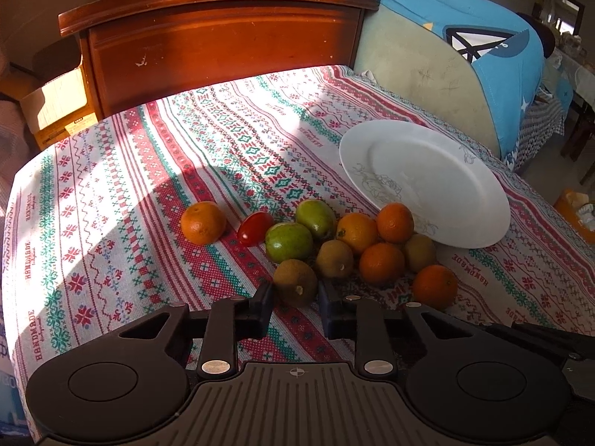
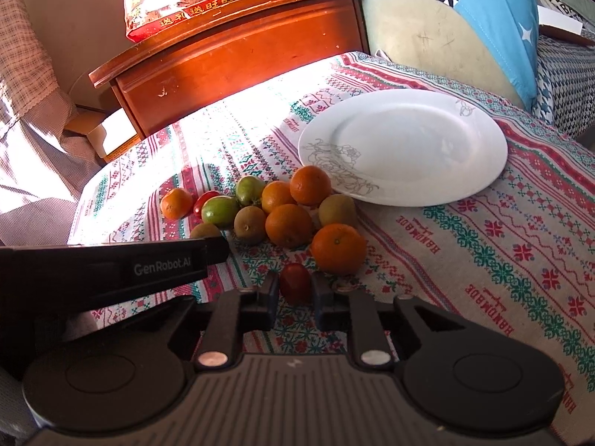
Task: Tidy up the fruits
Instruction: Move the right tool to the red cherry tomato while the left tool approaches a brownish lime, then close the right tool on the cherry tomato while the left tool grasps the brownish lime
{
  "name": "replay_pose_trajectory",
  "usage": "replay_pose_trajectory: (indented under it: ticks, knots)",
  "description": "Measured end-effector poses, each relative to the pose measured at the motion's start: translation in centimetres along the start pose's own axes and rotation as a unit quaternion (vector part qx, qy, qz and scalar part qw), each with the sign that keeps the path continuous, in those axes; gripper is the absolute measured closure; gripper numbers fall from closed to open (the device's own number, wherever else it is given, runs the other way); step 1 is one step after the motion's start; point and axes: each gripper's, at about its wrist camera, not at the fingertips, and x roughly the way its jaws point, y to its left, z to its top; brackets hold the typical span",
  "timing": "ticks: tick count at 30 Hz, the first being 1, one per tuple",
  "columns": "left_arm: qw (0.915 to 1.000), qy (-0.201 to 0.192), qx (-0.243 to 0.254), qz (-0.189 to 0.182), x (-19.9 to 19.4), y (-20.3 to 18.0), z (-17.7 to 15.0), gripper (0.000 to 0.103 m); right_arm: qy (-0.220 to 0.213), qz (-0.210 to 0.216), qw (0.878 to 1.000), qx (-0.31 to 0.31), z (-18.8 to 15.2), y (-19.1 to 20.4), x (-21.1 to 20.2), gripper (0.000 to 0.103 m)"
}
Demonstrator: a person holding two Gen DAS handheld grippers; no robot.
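1. Left wrist view: left gripper [image 1: 295,299] sat low over the patterned tablecloth [image 1: 111,223], its jaws apart on either side of a brown kiwi [image 1: 296,281]. Contact between pads and skin could not be told; a slim gap seemed to remain on the right side.
2. Right wrist view: right gripper [image 2: 295,290] bracketed a small red tomato [image 2: 295,283], jaws apart and close to its flanks, with no firm clamp visible. The left tool's black body crossed this view at left, just beside it.
3. The fruit pile lay between both tools and the white plate [image 1: 465,171]: oranges, 2 green fruits, more kiwis, and 1 further tomato [image 1: 255,228] beside a lone orange [image 1: 203,222]. The plate held no fruit, so the task looked barely begun.
4. Judged step: close on each fruit, then carry it to the plate.
5. Doing it well: centre each fruit between the pads before closing, and squeeze gently, since the tomato would likely bruise or split and the kiwi would likely roll.
6. Lift straight up before travelling; the nearest orange [image 2: 338,248] sat just beside the tomato and could be nudged.
7. Move 1 tool at a time, since the 2 were crowded together.
8. Set fruit well inside the plate rim, as round pieces may roll off.
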Motion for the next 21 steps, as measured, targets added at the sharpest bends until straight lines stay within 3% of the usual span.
replay_pose_trajectory:
  ticks: [13,21]
  knots:
    - [0.9997,0.002,-0.017,0.016,-2.0,1.3,-0.6,0.080,-0.001,0.018,1.000,-0.004,0.6,0.0,-2.1,0.086]
    - [0.9999,-0.003,-0.010,-0.003,-4.0,0.7,0.3,0.080,-0.020,0.027,0.999,-0.017,4.2,-1.2,-4.1,0.086]
